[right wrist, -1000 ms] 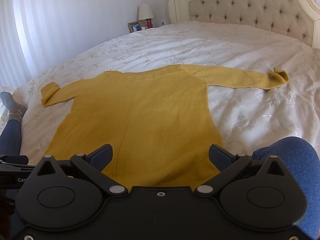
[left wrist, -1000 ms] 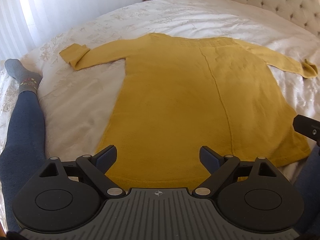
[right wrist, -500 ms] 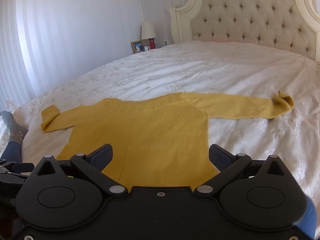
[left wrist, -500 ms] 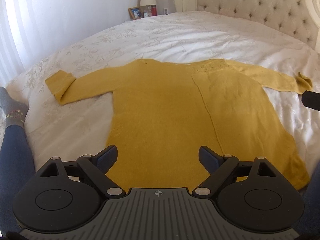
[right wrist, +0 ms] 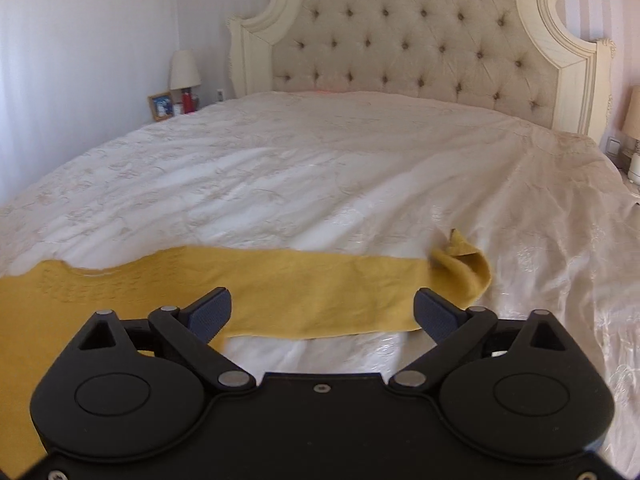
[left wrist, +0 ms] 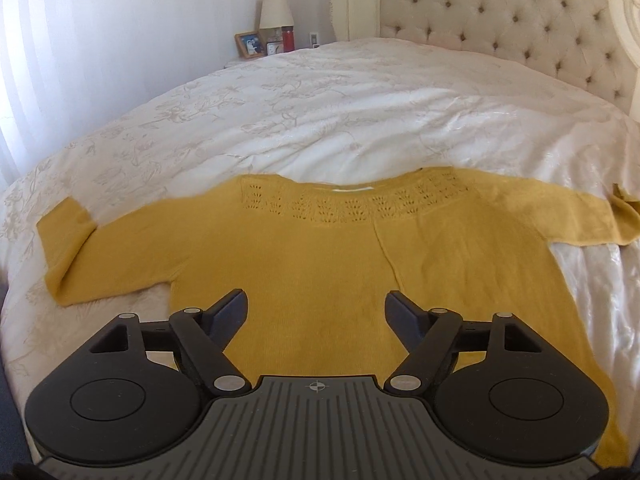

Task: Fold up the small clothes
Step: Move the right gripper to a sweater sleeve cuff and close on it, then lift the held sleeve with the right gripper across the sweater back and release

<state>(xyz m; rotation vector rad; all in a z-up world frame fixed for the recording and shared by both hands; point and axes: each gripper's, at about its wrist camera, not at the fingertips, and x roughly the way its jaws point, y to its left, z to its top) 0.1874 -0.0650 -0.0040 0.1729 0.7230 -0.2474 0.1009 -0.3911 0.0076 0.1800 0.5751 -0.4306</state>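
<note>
The yellow sweater lies flat on the white bedspread, sleeves spread to both sides (the right cuff is crumpled). The left hand-held gripper hangs over its body, jaws wide apart and empty; the right hand-held gripper hangs equally wide and empty over the right sleeve.

both hand-held grippers advanced up sweater, right hand-held gripper over sleeve

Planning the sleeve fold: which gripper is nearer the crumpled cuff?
Right. The right gripper hovers open over that sleeve, the crumpled cuff just past its right finger. The left gripper is over the sweater body, cuff far right.
</note>
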